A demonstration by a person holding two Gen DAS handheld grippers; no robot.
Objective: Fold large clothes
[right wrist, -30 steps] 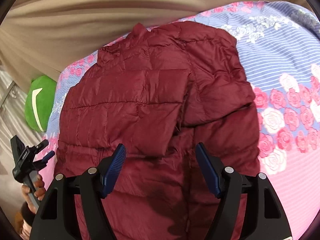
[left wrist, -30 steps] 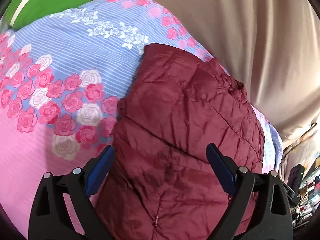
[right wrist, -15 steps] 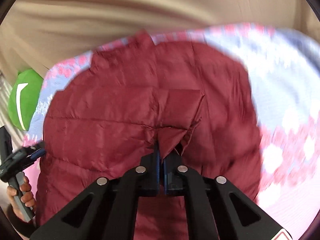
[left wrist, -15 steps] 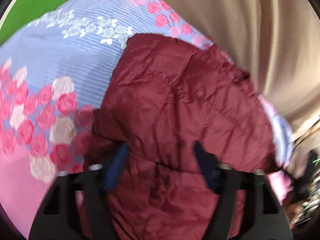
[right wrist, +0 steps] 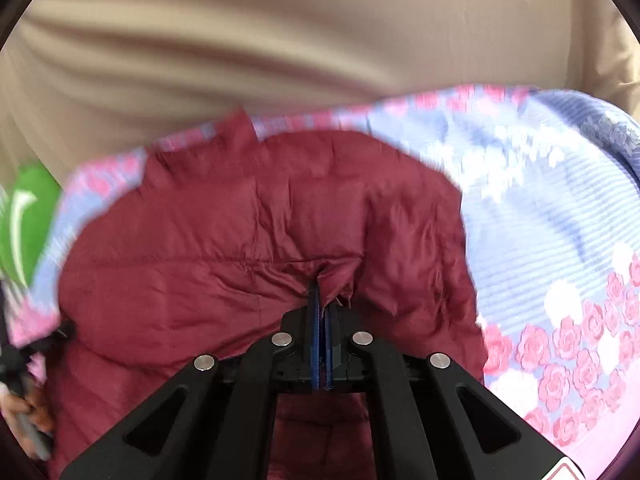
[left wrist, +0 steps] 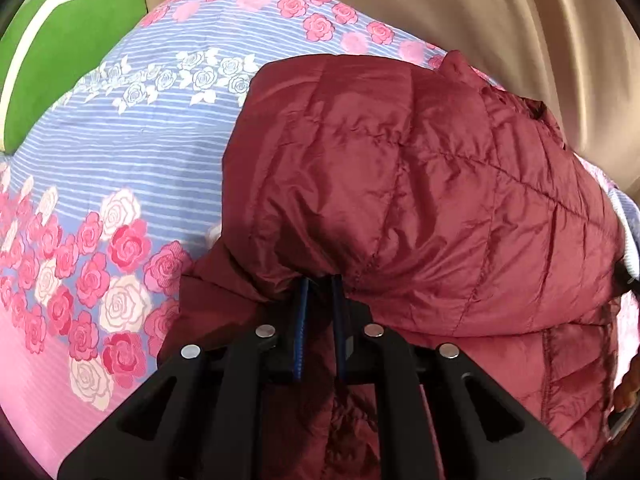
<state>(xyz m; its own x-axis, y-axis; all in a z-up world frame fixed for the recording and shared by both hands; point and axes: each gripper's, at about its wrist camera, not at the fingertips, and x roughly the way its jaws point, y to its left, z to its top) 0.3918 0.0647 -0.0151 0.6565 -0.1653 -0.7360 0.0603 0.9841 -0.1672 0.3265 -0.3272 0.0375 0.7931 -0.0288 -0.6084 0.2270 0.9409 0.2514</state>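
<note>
A maroon quilted jacket (left wrist: 420,184) lies on a flowered bedsheet (left wrist: 140,140), collar toward the beige curtain. In the left wrist view my left gripper (left wrist: 320,280) has a bunched fold of the jacket between its blue pads; its jaws are closing on the fabric, and the lifted edge bulges over the fingertips. In the right wrist view, which is blurred, my right gripper (right wrist: 322,292) is shut on a pinch of the jacket (right wrist: 224,248) near its middle. The fabric puckers at the pads.
A green cushion (left wrist: 60,48) sits at the far left of the bed, also the green cushion (right wrist: 24,216) in the right view. A beige curtain (right wrist: 280,40) hangs behind the bed. Bare sheet (right wrist: 540,220) lies beside the jacket. A hand (right wrist: 28,408) holds the other gripper's handle at the left edge.
Both grippers went from wide open over the jacket to closed on its fabric. The gripped lower part has been lifted and carried toward the collar, bunching into a fold.
</note>
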